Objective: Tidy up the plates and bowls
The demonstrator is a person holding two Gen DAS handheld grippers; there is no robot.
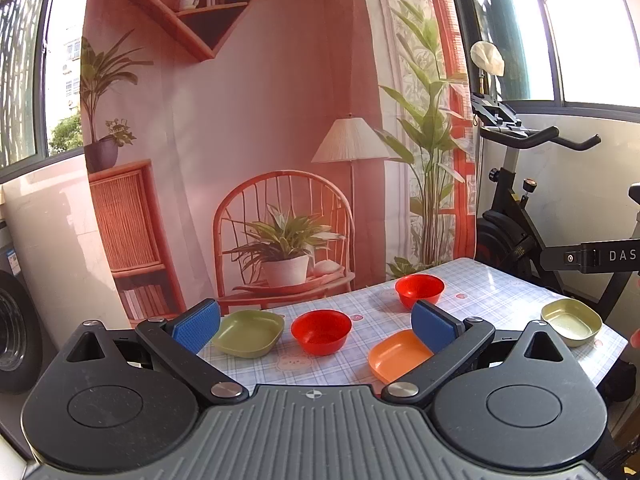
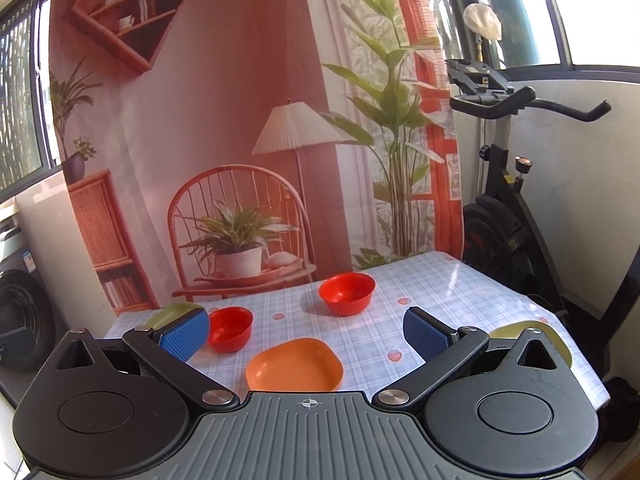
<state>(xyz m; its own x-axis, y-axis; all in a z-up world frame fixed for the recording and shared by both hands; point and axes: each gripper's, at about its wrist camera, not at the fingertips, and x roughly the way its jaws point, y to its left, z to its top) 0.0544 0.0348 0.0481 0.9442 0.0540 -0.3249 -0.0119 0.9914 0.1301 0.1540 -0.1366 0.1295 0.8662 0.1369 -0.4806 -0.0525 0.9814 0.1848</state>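
Left to right on bench (image 1: 480, 280): green plate (image 1: 249, 333) at left edge, red bowl (image 1: 321, 331), orange plate (image 1: 398, 354) near front edge, second red bowl (image 1: 420, 289) farther back, pale green plate (image 1: 572, 322) at right edge. Left claw (image 1: 316, 326) spread, empty, above bench. Right claw (image 2: 306, 334) spread, empty, above orange plate.

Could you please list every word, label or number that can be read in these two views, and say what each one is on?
"DAS": white letters on a black bar at the right edge of the left wrist view, cut off by the frame.
Sticker on the washing machine: too small to read.
Exercise bike flywheel: markings blurred.
Nothing legible on the bowls, plates or tablecloth.
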